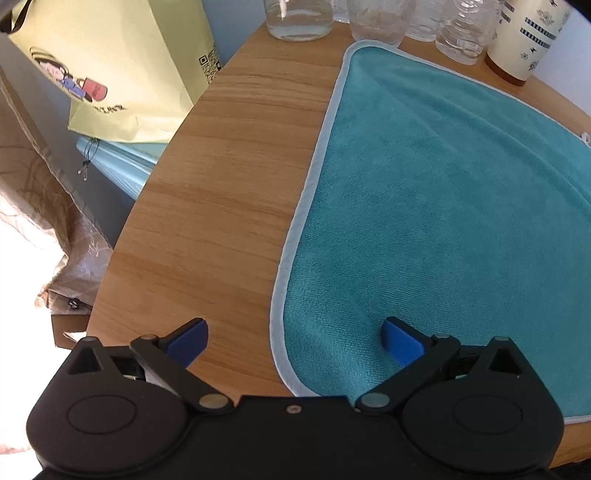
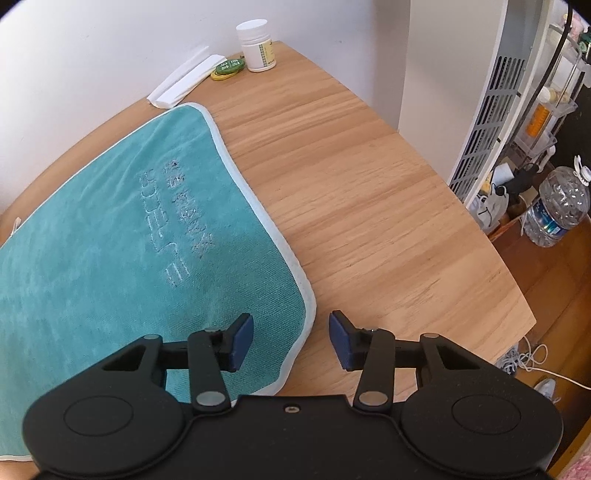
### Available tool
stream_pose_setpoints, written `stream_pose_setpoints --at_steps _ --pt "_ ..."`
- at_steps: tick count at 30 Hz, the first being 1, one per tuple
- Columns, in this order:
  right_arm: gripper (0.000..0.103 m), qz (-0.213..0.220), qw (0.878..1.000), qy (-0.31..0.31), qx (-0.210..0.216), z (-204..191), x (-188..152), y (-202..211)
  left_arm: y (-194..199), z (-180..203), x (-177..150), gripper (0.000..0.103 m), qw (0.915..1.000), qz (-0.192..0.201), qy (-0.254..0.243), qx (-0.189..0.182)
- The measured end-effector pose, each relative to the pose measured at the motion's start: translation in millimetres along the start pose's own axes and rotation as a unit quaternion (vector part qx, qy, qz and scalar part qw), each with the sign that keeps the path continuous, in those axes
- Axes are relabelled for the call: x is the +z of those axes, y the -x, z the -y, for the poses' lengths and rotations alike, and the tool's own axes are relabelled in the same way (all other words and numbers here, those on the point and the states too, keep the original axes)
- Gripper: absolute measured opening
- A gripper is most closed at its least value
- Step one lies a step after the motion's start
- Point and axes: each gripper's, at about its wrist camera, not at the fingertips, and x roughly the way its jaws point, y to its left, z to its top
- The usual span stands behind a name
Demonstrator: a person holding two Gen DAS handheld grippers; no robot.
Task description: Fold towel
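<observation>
A teal towel [image 1: 443, 206] with a pale hem lies flat on the wooden table [image 1: 229, 184]. My left gripper [image 1: 295, 343] is open and straddles the towel's near left corner: one blue fingertip [image 1: 400, 341] rests on the cloth, the other is over bare wood. In the right wrist view the same towel [image 2: 110, 251] shows embossed lettering. My right gripper [image 2: 291, 339] is open over the towel's near right corner, its left pad [image 2: 242, 341] above the cloth and its right pad above the table [image 2: 369, 206].
Glass jars and plastic bottles [image 1: 376, 18] and a patterned canister [image 1: 524, 40] stand along the far edge. A yellow-green paper bag [image 1: 122, 70] hangs beside the table's left. A white pill bottle [image 2: 256, 46], green tags and a white folded strip [image 2: 184, 81] sit at the far right.
</observation>
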Motion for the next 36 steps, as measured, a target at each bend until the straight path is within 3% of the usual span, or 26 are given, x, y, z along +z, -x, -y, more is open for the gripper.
stream_pose_setpoints --at_steps 16,20,29,31,36 --pt "0.050 -0.006 1.000 0.026 -0.001 -6 0 0 -2 -7 1 0.103 0.9998 -0.008 0.015 -0.008" --pt "0.050 -0.006 1.000 0.026 0.000 -5 0 0 -5 -12 2 0.103 0.9990 -0.017 0.039 -0.015" --pt "0.049 -0.006 0.999 0.036 0.003 -6 -1 0 -6 -12 3 0.103 0.9994 -0.020 0.027 -0.013" --pt "0.038 -0.006 0.999 0.035 0.006 -6 0 0 -6 -11 3 0.103 0.9996 -0.019 0.017 -0.013" --pt "0.028 -0.015 0.999 0.024 0.018 -4 4 0 -3 -4 4 0.099 0.9999 -0.013 -0.007 -0.003"
